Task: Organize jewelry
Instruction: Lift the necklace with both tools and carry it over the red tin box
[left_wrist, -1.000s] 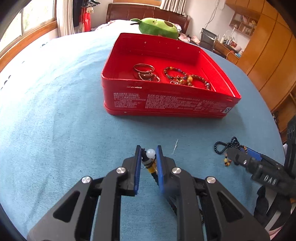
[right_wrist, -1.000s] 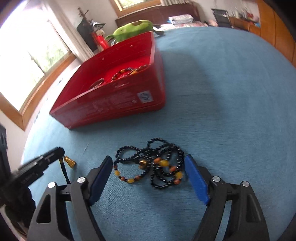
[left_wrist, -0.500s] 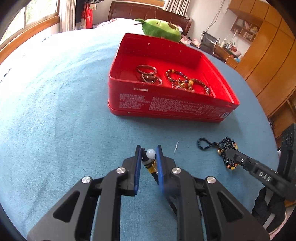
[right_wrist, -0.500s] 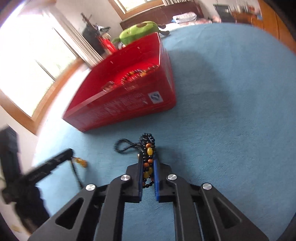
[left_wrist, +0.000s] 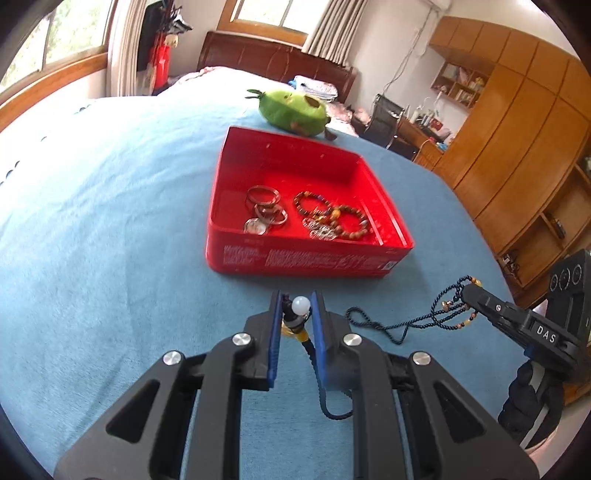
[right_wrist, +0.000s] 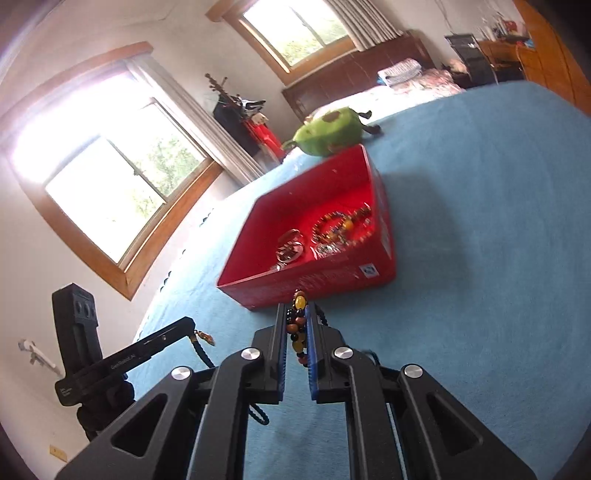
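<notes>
A red tin box (left_wrist: 306, 254) stands open on the blue bedspread and holds silver bangles (left_wrist: 264, 210) and beaded bracelets (left_wrist: 332, 219); it also shows in the right wrist view (right_wrist: 314, 273). My left gripper (left_wrist: 297, 308) is shut on a corded pendant with a white bead (left_wrist: 301, 305), held above the cloth short of the box. My right gripper (right_wrist: 296, 325) is shut on a black bead necklace with orange beads (right_wrist: 298, 317), lifted off the bed; its loose end (left_wrist: 391, 326) still trails onto the cloth. The right gripper shows at the right of the left wrist view (left_wrist: 471, 291).
A green plush toy (left_wrist: 293, 110) lies behind the box. Blue bedspread (left_wrist: 110, 221) spreads wide to the left and in front of the box. Wooden wardrobes (left_wrist: 517, 147) stand at the right, windows (right_wrist: 110, 177) at the left.
My right gripper shut on the black bead necklace and lifted it off the bed. Both grippers rose, so the box is seen from higher up. The left still holds the pendant.
</notes>
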